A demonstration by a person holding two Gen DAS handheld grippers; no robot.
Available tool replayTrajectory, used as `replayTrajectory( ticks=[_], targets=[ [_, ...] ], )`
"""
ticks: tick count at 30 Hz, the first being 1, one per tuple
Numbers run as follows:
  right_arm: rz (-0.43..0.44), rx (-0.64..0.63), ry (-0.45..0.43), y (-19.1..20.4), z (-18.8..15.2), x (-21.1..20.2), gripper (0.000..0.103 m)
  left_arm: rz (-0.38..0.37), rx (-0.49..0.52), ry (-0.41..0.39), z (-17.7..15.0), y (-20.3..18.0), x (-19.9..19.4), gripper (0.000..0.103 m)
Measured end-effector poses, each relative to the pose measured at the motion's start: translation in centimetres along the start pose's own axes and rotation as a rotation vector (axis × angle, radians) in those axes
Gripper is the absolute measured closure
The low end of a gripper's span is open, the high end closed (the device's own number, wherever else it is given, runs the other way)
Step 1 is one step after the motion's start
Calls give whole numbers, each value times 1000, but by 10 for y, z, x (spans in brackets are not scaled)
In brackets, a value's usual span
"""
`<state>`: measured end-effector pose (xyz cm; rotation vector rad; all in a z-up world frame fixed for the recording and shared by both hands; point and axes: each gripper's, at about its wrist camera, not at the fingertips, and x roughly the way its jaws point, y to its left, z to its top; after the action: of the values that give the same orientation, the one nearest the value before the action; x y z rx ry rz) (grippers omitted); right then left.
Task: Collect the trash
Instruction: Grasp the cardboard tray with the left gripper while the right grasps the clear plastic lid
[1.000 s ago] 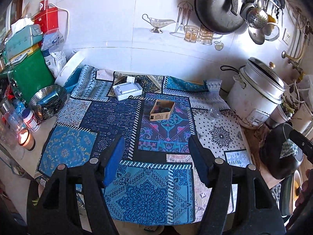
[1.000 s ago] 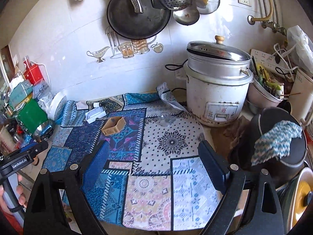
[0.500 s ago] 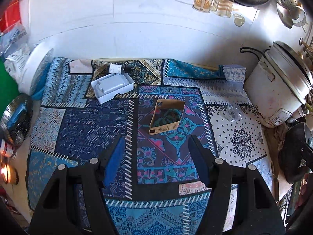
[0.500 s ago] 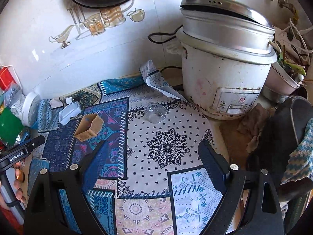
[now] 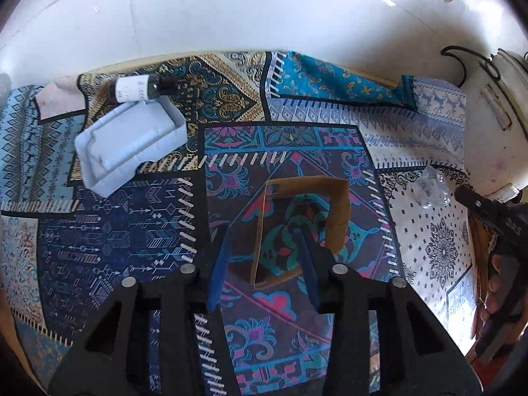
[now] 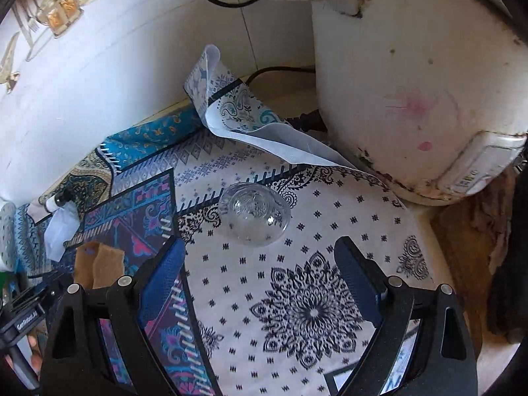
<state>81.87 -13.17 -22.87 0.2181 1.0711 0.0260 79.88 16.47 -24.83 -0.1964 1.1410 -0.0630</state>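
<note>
An open brown cardboard sleeve (image 5: 336, 211) lies on the patterned cloth (image 5: 138, 237). My left gripper (image 5: 264, 247) is open and straddles the sleeve's left wall, one finger outside and one inside; the jaws are narrowed but apart from the card. The sleeve also shows in the right wrist view (image 6: 99, 264). A crumpled clear plastic cup (image 6: 254, 214) lies on the white part of the cloth (image 6: 330, 217); it also shows in the left wrist view (image 5: 432, 188). My right gripper (image 6: 260, 267) is open and empty just in front of the cup.
A pale plastic tray (image 5: 128, 145) and a small labelled bottle (image 5: 138, 89) lie at the back left. A white rice cooker (image 6: 412, 76) stands right behind the cup, with a cord (image 6: 283, 71) and a folded-up cloth corner (image 6: 231, 105). A tiled wall (image 5: 231, 10) is behind.
Both grippers have moved forward and down. The left has reached the cardboard sleeve and narrowed its jaws around one wall. The right has closed in on the clear cup.
</note>
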Motion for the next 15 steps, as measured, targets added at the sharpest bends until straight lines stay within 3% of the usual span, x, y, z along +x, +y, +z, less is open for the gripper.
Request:
replayTrajectory(
  ticks=[6, 8, 12, 15],
  targets=[
    [-44, -24, 35, 5, 8, 37, 16, 1, -12, 20, 3, 1, 19, 76],
    [-48, -31, 34, 6, 7, 41, 23, -14, -17, 28, 4, 2, 23, 87],
    [-43, -61, 36, 8, 5, 43, 44, -29, -19, 28, 3, 2, 27, 96],
    [-41, -74, 10, 6, 2, 37, 44, -48, -30, 16, 1, 1, 28, 102]
  ],
)
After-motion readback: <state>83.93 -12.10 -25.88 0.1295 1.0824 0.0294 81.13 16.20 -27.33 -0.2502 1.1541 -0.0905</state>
